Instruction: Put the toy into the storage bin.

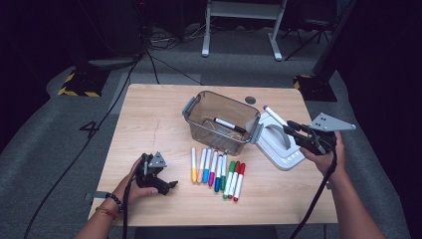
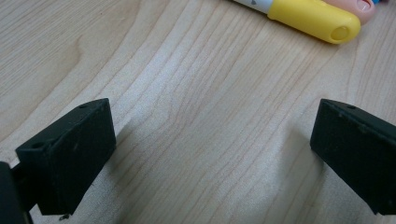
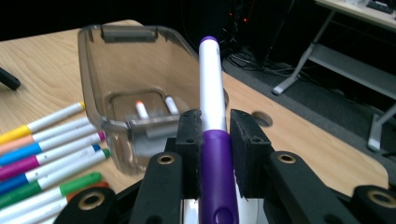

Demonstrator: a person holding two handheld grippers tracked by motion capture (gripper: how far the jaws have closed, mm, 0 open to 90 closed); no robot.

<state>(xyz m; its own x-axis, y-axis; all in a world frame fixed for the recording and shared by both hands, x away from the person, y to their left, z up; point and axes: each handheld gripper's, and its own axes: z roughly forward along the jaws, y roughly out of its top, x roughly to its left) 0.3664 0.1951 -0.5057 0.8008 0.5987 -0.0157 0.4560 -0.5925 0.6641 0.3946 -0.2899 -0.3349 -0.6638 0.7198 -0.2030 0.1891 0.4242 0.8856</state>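
One marker lies in the bin (image 1: pixel 221 121), right gripper (image 3: pixel 211 140) jaws pinching the purple marker (image 3: pixel 212 130), left gripper (image 2: pixel 210 154) jaws spread, row of markers (image 1: pixel 217 172) left on the surface

Dark room, grey floor (image 1: pixel 45 124), white desk frame (image 1: pixel 242 25).

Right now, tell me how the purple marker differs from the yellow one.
The purple marker is clamped in the right tongs, lifted above the table; the yellow marker lies flat on the table in the row of markers. The purple one points toward the clear bin; the yellow one lies in front of it. Both have white barrels with coloured caps.
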